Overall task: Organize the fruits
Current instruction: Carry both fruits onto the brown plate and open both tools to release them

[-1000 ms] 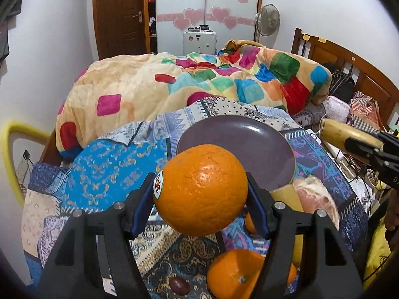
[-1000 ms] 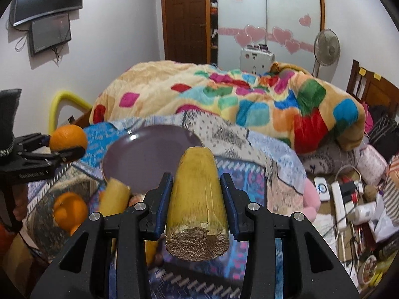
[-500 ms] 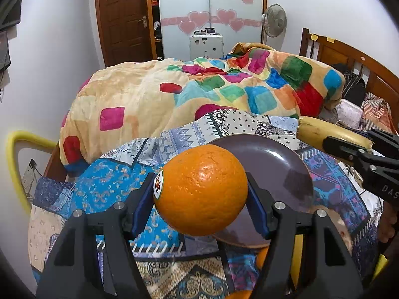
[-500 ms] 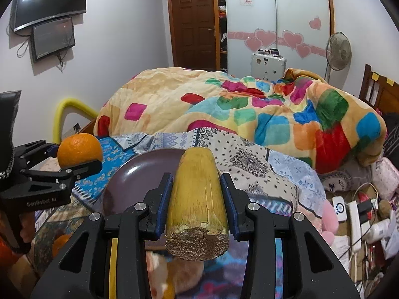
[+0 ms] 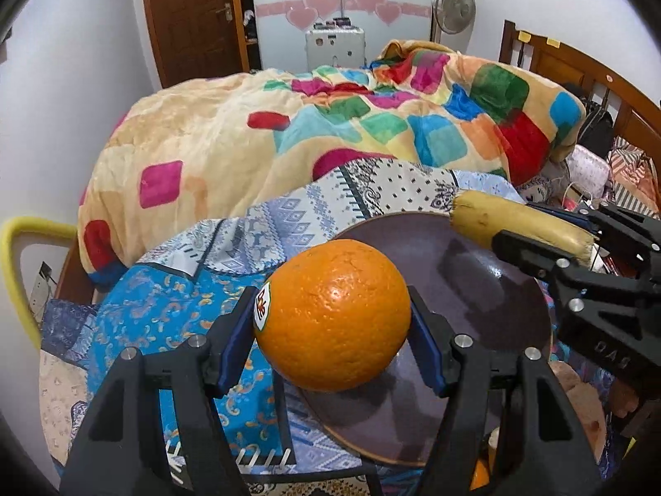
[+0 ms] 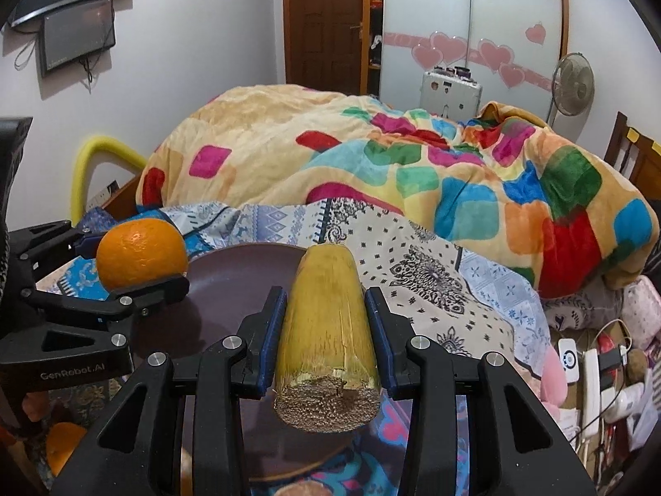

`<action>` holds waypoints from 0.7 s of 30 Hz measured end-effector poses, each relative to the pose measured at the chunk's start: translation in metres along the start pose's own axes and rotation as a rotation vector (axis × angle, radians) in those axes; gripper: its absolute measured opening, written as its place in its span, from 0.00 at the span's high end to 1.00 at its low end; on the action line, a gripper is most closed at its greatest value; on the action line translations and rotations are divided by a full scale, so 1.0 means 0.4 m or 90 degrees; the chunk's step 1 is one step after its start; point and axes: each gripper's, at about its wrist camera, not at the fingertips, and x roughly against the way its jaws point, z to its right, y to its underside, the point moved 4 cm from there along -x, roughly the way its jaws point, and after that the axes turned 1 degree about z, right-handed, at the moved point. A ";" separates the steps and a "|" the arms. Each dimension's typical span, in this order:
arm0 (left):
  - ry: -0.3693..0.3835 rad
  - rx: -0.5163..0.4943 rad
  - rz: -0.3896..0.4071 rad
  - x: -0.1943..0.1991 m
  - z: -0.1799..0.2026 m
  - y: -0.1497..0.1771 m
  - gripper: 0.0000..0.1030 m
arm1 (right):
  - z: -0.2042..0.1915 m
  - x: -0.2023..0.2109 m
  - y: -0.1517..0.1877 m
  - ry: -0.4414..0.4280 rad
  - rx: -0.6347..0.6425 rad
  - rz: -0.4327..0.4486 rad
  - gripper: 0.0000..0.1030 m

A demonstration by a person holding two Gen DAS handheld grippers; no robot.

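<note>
Left gripper (image 5: 332,345) pinches an orange (image 5: 332,314) over the purple plate's (image 5: 487,289) left edge while right gripper (image 6: 326,332) clamps a sugarcane piece (image 6: 326,330) over its right edge.

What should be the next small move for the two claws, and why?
Probably lower both a little, then open. The left claw is shut on the round orange fruit, which hangs over the near part of the dark purple round plate. The right claw is shut on the yellow cut sugarcane piece, also above the plate. Nothing lies on the visible part of the plate yet.
</note>
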 end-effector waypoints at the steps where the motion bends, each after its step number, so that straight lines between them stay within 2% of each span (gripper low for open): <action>1: 0.005 -0.001 -0.009 -0.009 0.001 0.000 0.35 | -0.001 -0.006 0.000 0.001 0.001 -0.003 0.65; 5: 0.024 0.001 -0.037 -0.038 0.002 0.002 0.35 | -0.002 -0.029 0.007 0.002 0.009 -0.025 0.65; 13: 0.020 -0.010 -0.075 -0.076 0.012 0.019 0.35 | -0.003 -0.051 0.025 -0.001 0.026 -0.052 0.65; 21: 0.020 -0.011 -0.076 -0.076 0.010 0.022 0.34 | -0.002 -0.058 0.036 -0.018 0.011 -0.071 0.65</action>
